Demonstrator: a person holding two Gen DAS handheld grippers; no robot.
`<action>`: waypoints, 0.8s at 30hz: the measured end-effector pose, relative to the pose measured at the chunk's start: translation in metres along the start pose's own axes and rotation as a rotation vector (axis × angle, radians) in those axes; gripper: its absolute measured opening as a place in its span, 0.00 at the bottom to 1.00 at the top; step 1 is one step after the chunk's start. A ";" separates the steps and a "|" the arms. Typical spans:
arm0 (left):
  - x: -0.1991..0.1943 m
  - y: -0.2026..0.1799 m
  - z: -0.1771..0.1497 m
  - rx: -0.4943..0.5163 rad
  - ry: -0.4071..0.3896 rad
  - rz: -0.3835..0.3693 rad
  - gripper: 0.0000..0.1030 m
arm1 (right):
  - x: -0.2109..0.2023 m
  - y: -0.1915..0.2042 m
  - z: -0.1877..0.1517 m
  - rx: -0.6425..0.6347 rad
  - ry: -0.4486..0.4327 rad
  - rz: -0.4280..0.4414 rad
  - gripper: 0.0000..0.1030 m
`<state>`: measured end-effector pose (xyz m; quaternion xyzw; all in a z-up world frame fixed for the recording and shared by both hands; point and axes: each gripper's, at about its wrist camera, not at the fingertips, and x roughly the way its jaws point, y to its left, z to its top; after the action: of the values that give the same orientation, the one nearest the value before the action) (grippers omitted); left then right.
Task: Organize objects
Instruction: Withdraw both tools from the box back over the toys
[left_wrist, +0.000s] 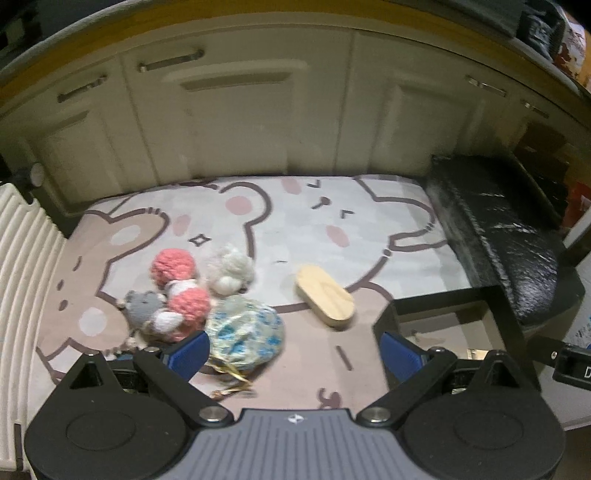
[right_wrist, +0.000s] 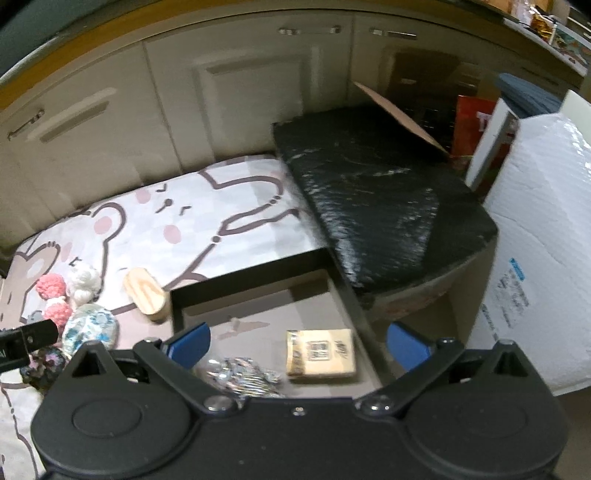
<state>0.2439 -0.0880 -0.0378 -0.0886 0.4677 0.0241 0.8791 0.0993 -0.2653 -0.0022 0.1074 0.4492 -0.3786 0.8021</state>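
Sorting underway: 2 items already lie in black tray (right_wrist: 332, 266). Left gripper (left_wrist: 291, 350) and right gripper (right_wrist: 299, 345) are spread, empty; floral pouch (left_wrist: 245, 328) likely to be grasped next.

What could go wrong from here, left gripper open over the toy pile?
1. The left gripper is open next to the floral pouch, which touches the pink crochet toys; closing may catch both.
2. The pouch's gold cord trails loose and could snag.
3. The frame is blurred, so aim may be off.
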 end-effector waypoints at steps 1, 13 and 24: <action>0.000 0.004 0.000 0.002 -0.002 0.004 0.95 | 0.001 0.006 0.000 -0.008 0.000 0.005 1.00; -0.003 0.064 0.004 -0.022 -0.019 0.054 0.95 | 0.004 0.069 0.005 -0.078 -0.023 0.087 1.00; -0.002 0.118 0.008 -0.047 -0.047 0.094 0.95 | 0.013 0.117 0.009 -0.094 -0.030 0.154 1.00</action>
<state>0.2345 0.0294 -0.0475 -0.0863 0.4497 0.0784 0.8855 0.1917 -0.1958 -0.0271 0.0982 0.4450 -0.2960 0.8395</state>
